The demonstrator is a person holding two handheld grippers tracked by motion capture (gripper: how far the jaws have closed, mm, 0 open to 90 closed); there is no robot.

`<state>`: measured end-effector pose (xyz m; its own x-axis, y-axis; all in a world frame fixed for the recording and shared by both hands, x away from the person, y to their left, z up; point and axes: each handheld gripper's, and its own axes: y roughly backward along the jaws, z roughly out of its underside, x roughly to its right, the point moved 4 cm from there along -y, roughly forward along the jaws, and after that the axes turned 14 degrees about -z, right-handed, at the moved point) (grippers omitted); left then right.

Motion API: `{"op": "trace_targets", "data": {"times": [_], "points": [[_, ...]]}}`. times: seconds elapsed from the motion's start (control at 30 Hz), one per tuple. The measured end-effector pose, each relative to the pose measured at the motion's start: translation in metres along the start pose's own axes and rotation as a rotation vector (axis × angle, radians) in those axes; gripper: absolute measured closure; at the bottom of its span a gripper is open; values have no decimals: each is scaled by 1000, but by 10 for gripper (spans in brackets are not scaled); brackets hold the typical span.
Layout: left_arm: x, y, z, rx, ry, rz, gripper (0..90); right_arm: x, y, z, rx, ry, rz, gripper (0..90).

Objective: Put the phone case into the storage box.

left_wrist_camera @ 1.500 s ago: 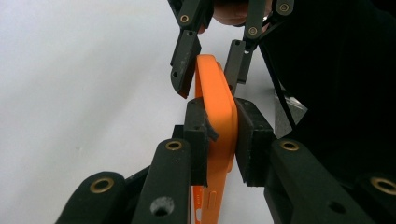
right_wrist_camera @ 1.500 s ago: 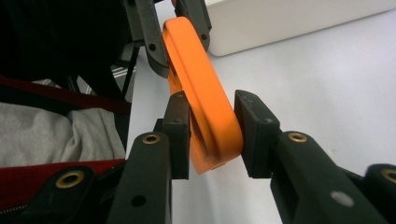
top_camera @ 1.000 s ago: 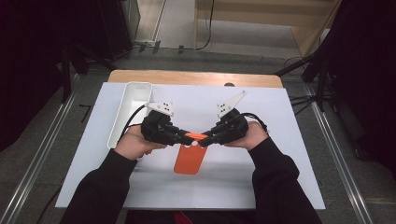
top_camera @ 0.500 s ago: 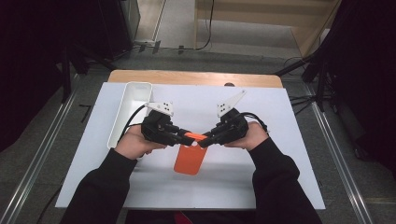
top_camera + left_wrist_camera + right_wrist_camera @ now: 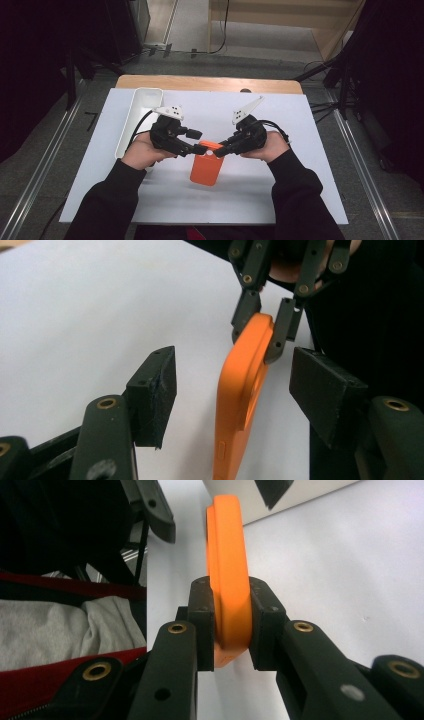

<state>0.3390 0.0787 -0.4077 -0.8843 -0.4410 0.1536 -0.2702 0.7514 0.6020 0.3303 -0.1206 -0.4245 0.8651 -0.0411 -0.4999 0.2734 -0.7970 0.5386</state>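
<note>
While my right gripper (image 5: 229, 625) clamps the flat orange plastic case (image 5: 206, 167), my left gripper (image 5: 240, 390) stands wide open around it.

From the high view I see the orange case held up on edge over the white sheet covering the table (image 5: 300, 190), near the middle between both hands, its lower end close to the sheet. My right gripper view shows both black pads pressed flat against the two faces of the case's rounded end. My left gripper view shows the case standing between the spread pads (image 5: 152, 395), touching neither of them. A long white plastic tray (image 5: 131, 125) lies just beside my left hand (image 5: 142, 152), along the sheet's left edge.
</note>
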Motion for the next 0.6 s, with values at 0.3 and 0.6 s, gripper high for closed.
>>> {"op": "trace_targets", "data": {"times": [0.3,0.6], "points": [[-10,1,0,7,41,-60,297,5,7,0,57,-121,43,740],[-10,-10,3,-17,32,-111,297,7,14,2,89,-208,117,741]]}}
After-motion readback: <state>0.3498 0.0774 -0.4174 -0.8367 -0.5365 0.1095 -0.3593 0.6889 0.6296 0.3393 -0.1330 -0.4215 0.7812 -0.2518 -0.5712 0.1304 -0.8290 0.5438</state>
